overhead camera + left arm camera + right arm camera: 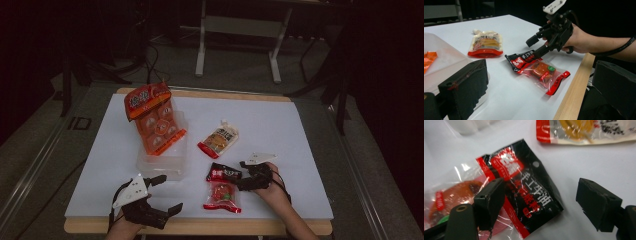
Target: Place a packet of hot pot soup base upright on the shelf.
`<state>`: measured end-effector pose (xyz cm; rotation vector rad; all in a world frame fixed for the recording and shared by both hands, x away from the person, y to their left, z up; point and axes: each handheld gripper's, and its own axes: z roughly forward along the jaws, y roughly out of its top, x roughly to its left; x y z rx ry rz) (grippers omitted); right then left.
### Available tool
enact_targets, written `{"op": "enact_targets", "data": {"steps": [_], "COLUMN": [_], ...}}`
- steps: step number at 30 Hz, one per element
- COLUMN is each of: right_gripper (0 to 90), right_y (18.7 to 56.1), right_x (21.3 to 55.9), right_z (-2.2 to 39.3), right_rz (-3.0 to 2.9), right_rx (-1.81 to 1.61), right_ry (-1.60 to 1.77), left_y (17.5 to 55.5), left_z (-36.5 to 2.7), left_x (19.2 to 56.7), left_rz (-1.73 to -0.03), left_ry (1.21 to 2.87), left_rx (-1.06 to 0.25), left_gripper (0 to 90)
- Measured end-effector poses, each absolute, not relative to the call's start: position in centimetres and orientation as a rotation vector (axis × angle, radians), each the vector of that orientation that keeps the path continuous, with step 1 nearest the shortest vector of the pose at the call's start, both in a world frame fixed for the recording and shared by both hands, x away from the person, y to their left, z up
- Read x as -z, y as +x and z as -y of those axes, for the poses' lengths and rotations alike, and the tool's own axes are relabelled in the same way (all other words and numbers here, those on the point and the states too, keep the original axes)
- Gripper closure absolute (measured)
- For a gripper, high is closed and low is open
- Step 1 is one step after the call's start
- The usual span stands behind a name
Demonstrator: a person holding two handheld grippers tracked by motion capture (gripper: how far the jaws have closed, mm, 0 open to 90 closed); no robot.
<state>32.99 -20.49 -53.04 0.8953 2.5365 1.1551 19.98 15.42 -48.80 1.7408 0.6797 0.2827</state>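
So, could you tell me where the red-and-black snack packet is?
The red-and-black snack packet lies near the table's front edge, under the right gripper, in front of the sauce pouch.

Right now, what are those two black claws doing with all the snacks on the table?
A person holds a claw in each hand. The right claw is open and reaching down at the black and red snack packet; one jaw is on its black end, but it hasn't grabbed it. The left claw waits open near the table's front edge, holding nothing. A clear plastic box has an orange snack bag leaning in it, and a spouted pouch lies nearby.
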Motion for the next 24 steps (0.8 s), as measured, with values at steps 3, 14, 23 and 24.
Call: {"op": "enact_targets", "data": {"steps": [3,14,23,24], "right_gripper": [23.2,28.0,63.1,63.1], "right_y": [33.0,33.1,32.4,32.4], "right_x": [53.4,53.8,53.4,53.4], "right_z": [20.0,19.4,18.9,18.9], "right_rz": [-2.535,-2.584,-2.635,-2.635], "right_rx": [-1.083,-1.056,-1.068,-1.068], "right_ry": [0.864,0.86,0.809,0.809], "left_y": [20.0,20.2,20.2,20.2], "left_z": [-15.4,-15.4,-15.2,-15.3], "left_x": [49.0,49.3,49.5,49.5], "left_rz": [-0.686,-0.692,-0.687,-0.687], "left_ry": [1.743,1.753,1.767,1.769], "left_rx": [-0.284,-0.278,-0.281,-0.284], "left_gripper": [0.9,0.9,1.0,1.0]}}
